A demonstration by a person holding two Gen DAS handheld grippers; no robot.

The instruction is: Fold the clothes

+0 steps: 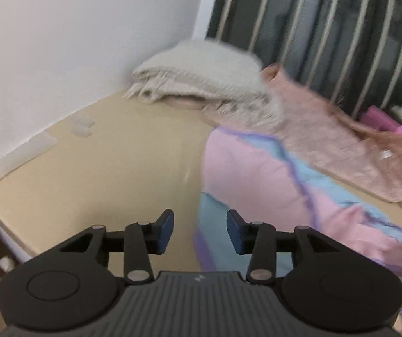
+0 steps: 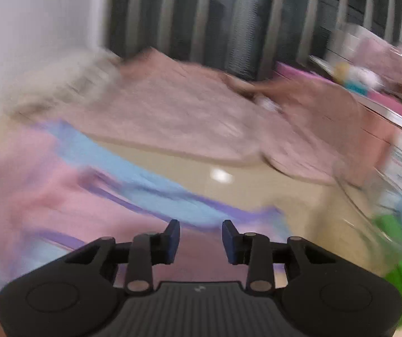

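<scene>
Above the beige desk [image 1: 102, 168], left claw [image 1: 199, 231] part open and empty, right claw [image 2: 200, 245] likewise, 1 pink, blue and purple garment [image 1: 257, 174] spread beneath both, pale pink cloth [image 1: 341, 146] beyond, fringed cream blanket [image 1: 201, 70] by the wall.

A beige table [image 1: 102, 168] bears a pastel garment [image 1: 257, 174], pink cloth [image 1: 341, 146], grey blanket [image 1: 201, 70].
</scene>
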